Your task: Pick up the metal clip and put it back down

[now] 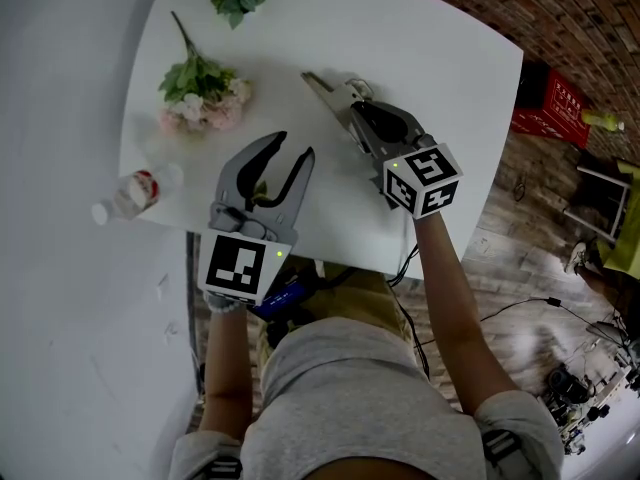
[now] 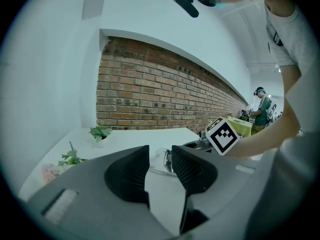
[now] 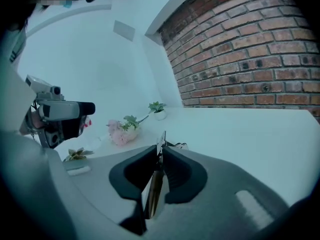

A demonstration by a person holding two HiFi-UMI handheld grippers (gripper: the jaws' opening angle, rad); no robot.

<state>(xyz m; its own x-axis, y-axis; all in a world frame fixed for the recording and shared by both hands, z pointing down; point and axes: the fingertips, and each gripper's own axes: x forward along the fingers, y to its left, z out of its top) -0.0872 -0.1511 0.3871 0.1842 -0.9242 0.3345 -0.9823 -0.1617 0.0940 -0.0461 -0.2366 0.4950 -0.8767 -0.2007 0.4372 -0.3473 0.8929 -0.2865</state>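
The right gripper (image 3: 160, 151) has its jaws drawn narrow onto the metal clip (image 3: 158, 171). The clip stands edge-on between the pads, its long axis running along the jaws toward the head view's upper left, above the white table (image 1: 450, 58). The left gripper (image 1: 295, 146) sits lower left, half-wide and empty, so the put-down looks like the right's job.

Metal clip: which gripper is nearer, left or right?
Right. The right gripper is shut on the metal clip, which is pinched between its jaws. The left gripper hangs apart from it, to its left in the head view, jaws open with nothing between them.
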